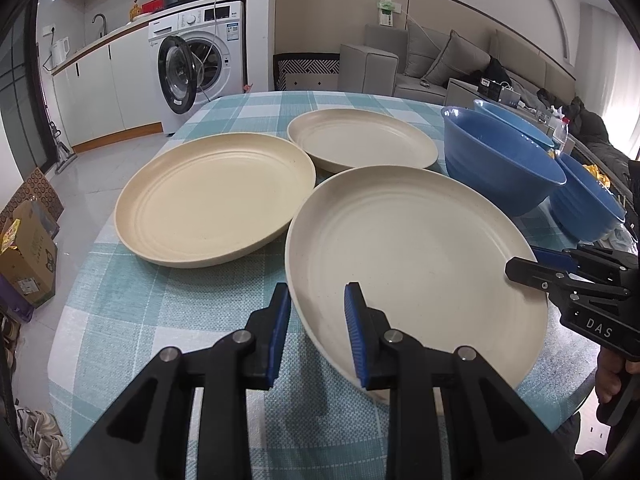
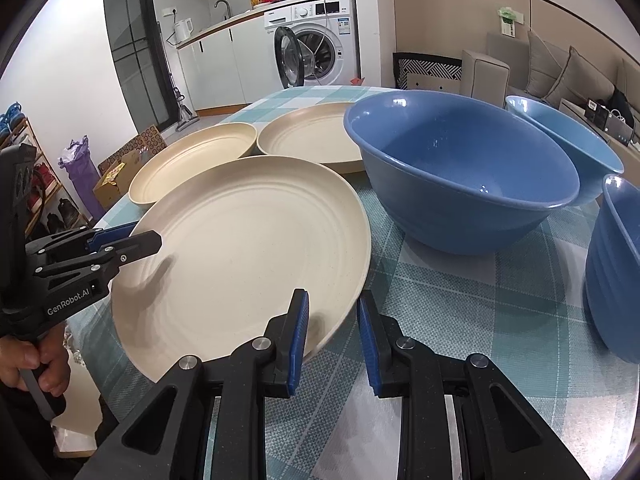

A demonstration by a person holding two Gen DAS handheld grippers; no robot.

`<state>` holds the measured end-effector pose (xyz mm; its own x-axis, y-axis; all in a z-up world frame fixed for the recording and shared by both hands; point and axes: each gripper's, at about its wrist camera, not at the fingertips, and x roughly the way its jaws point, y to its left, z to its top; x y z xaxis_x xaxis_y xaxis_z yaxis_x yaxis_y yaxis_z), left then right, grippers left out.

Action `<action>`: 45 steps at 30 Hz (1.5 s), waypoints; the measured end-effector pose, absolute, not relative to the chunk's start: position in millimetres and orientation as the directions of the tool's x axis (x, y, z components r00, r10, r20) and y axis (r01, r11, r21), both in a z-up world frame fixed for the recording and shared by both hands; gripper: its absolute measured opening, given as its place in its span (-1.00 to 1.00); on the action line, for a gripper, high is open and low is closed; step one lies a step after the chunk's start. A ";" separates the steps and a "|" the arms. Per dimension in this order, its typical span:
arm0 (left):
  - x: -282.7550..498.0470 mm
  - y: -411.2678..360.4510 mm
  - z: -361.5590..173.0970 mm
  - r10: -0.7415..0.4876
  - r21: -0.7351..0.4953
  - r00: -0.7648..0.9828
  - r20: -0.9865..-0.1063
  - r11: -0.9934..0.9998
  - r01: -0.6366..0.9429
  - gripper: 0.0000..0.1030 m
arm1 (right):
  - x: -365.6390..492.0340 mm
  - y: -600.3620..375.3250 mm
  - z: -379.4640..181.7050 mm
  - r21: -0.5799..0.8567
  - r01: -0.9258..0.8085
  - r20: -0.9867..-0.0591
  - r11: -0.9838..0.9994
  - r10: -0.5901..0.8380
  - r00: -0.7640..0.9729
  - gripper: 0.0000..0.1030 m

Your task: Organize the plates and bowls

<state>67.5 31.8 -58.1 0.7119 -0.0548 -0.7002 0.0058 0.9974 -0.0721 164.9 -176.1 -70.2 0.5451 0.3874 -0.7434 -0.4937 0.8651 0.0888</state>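
Observation:
Three cream plates lie on the checked table. The near plate (image 1: 412,256) (image 2: 248,248) sits at the table's front edge. My left gripper (image 1: 318,300) is open, its fingers straddling the near plate's left rim. My right gripper (image 2: 333,308) is open, its fingers straddling the same plate's right rim; it also shows in the left wrist view (image 1: 532,260). The left gripper shows in the right wrist view (image 2: 132,238). A second plate (image 1: 216,200) (image 2: 192,160) lies at the left, a third plate (image 1: 360,140) (image 2: 308,132) behind. Three blue bowls stand at the right: a big bowl (image 1: 500,160) (image 2: 460,168), a rear bowl (image 1: 516,120) (image 2: 568,140), a near bowl (image 1: 588,200) (image 2: 616,268).
The table has a teal checked cloth (image 1: 160,312) (image 2: 480,300). A washing machine (image 1: 200,56) and kitchen counter stand beyond it, a grey sofa (image 1: 440,60) at the right. Cardboard boxes (image 1: 28,248) and shoes lie on the floor at the left.

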 end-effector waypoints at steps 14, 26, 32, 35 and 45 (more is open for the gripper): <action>53.9 42.6 -32.4 -0.028 -0.068 0.763 -0.645 0.997 -0.021 -0.49 | 150.0 -169.0 -34.8 0.054 -0.526 -0.701 0.849 0.408 0.585 -0.51; 55.9 58.6 -5.9 0.021 -0.053 0.800 -0.600 0.996 -0.066 -0.49 | 150.6 -150.1 0.2 0.035 -0.547 -0.667 0.836 0.428 0.610 -0.51; 61.8 69.8 6.7 0.052 -0.049 0.814 -0.578 0.994 -0.099 -0.49 | 161.0 -134.9 13.8 0.037 -0.557 -0.663 0.830 0.437 0.608 -0.51; 66.2 76.4 12.7 0.070 -0.045 0.822 -0.566 0.992 -0.115 -0.49 | 169.7 -126.4 20.1 0.028 -0.564 -0.663 0.825 0.438 0.607 -0.51; 78.2 109.4 15.0 0.120 -0.058 0.822 -0.557 0.981 -0.183 -0.49 | 196.3 -86.0 29.8 0.031 -0.596 -0.671 0.802 0.459 0.583 -0.51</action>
<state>78.2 109.4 15.0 0.8217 0.1201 -0.5572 -0.1826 0.9815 -0.0577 196.3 -86.0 29.8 0.5826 0.4586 -0.6711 -0.5961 0.8023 0.0308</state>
